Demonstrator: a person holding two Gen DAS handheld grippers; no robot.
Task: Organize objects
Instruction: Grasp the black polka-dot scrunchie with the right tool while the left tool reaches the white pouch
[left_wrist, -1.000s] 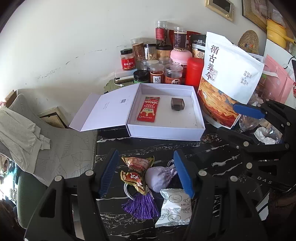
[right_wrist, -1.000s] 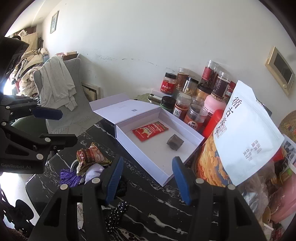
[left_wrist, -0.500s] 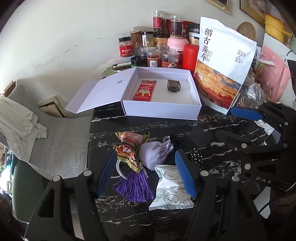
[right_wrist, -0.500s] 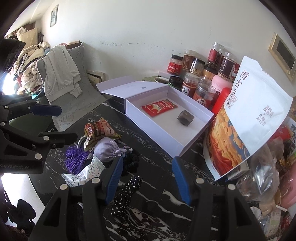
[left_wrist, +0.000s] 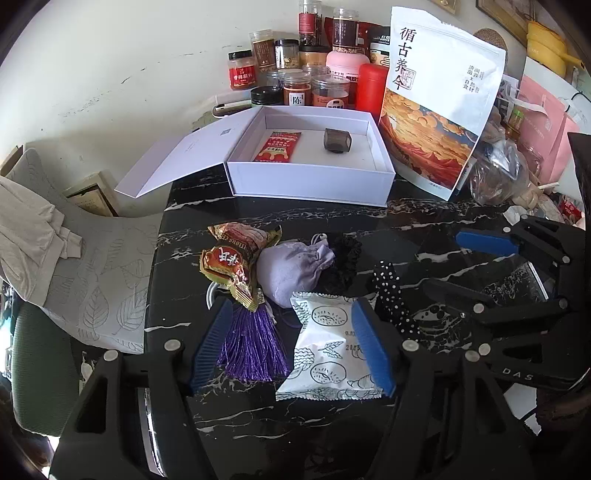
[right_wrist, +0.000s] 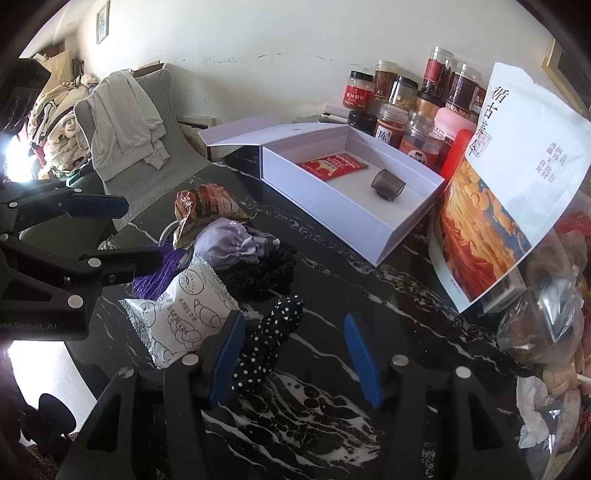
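A scuffed white wall (right_wrist: 258, 33) rises beyond the claws, with a small framed picture (right_wrist: 102, 21) high up to the left. Left of them stands a grey leaf-patterned chair (left_wrist: 99, 291) draped with pale clothing (right_wrist: 122, 122). Underneath lies a black marble tabletop (left_wrist: 406, 221). Bright daylight glares far left.

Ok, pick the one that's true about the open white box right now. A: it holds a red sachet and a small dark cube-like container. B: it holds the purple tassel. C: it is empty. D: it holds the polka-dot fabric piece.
A: inside the white box lie only the red sachet and the small dark container; the purple tassel and polka-dot fabric lie out on the black marble table.
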